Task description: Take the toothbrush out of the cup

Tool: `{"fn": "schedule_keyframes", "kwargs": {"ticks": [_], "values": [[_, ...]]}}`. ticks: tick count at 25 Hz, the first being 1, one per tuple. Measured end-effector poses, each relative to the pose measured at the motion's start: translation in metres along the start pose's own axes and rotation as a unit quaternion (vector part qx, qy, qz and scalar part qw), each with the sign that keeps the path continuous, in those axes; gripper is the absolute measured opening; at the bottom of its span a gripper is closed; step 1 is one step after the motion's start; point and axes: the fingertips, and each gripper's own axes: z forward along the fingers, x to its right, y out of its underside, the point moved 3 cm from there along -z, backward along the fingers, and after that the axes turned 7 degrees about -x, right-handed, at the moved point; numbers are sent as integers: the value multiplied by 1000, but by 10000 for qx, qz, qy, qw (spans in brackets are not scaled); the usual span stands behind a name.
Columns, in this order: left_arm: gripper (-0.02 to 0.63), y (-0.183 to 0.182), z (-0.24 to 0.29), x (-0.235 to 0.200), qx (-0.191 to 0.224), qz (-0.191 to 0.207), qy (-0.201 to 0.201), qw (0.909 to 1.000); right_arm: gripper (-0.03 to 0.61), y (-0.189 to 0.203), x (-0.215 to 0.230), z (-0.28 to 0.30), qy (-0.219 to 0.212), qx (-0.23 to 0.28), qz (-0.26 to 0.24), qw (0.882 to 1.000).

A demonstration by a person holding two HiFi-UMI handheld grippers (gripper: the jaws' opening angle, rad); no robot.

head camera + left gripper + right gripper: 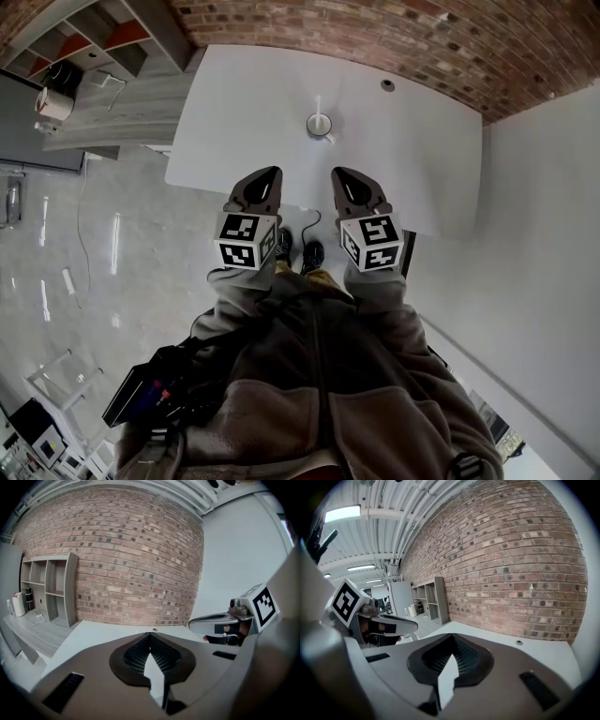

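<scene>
Your fleece jacket (319, 375) fills the bottom of the head view, with your shoes (298, 251) poking out just below the table's near edge. You've got both grippers up side by side over that edge, marker cubes facing the camera and noses pointing toward the brick wall (375, 37).

Left gripper (269, 176): its own view shows the jaws pressed together at the tips, nothing pinched. There's just a sliver of white table (422, 169) showing through the gap lower down between the pads. Right gripper (343, 176) is the same deal, tips meeting and nothing between them.

The cup (320, 123) sits out near the middle of the table, well apart from both grippers and roughly in line with the space between them. The toothbrush (318, 101) is standing in it, more or less upright, a thin pale stick sticking up out of the rim. It's too small to make out which end is up.

A small round grommet (387, 85) sits farther back toward the wall. Grey shelves (103, 47) stand off to your left.
</scene>
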Motion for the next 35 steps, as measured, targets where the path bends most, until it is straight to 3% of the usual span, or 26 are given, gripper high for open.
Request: {"fn": "schedule_keyframes", "kwargs": {"ticks": [13, 24, 35], "values": [[3, 48, 63, -40, -528, -222, 65, 9983, 0, 55, 21, 95, -180, -802, 131, 9965], [3, 73, 114, -66, -847, -416, 82, 9955, 0, 81, 75, 183, -122, -1244, 411, 9913], [3, 84, 140, -89, -1021, -572, 55, 9931, 2, 95, 102, 236, -51, -1610, 553, 9854]]}}
